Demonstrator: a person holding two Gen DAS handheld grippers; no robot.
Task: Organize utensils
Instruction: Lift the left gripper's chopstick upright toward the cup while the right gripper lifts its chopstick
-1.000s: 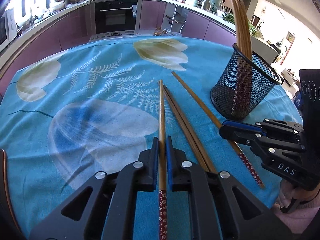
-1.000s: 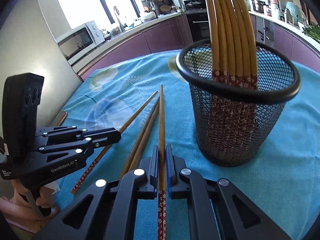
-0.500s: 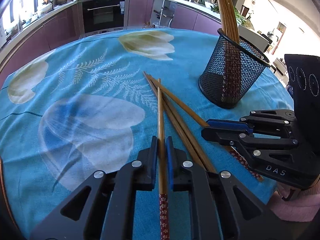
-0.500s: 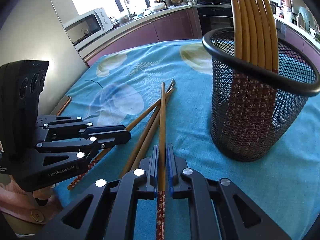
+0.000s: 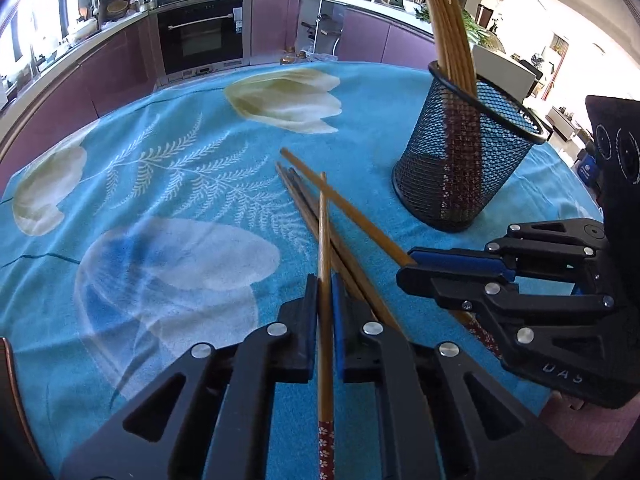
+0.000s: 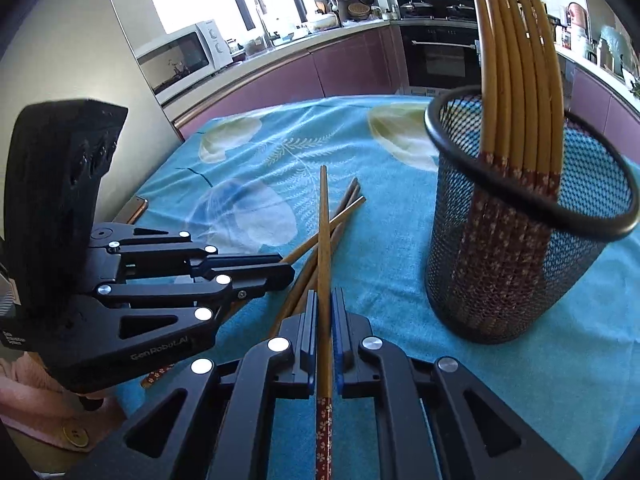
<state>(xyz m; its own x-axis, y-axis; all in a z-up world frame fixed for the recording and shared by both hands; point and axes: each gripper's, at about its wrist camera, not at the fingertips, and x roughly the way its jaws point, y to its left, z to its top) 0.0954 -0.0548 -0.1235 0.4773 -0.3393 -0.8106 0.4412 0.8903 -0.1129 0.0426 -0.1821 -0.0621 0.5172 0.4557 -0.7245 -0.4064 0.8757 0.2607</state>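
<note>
My left gripper (image 5: 325,284) is shut on a wooden chopstick (image 5: 324,236) with a red flowered end, held just above the cloth. My right gripper (image 6: 325,300) is shut on another such chopstick (image 6: 324,236). Loose chopsticks (image 5: 352,216) lie crossed on the blue tablecloth under both held ones; they also show in the right wrist view (image 6: 320,240). A black mesh holder (image 5: 464,160) stands upright to the right with several chopsticks in it, closer in the right wrist view (image 6: 520,256). Each gripper shows in the other's view, right (image 5: 404,268) and left (image 6: 290,270).
The round table has a blue flowered cloth (image 5: 168,184). A kitchen counter with an oven (image 5: 200,36) runs behind it, and a microwave (image 6: 180,60) stands at the left. A phone-like object (image 6: 134,208) lies at the table's left edge.
Both grippers have lifted and turned a little with their chopsticks. The held chopsticks now cross over the loose ones. The holder looks nearer and more to the right.
</note>
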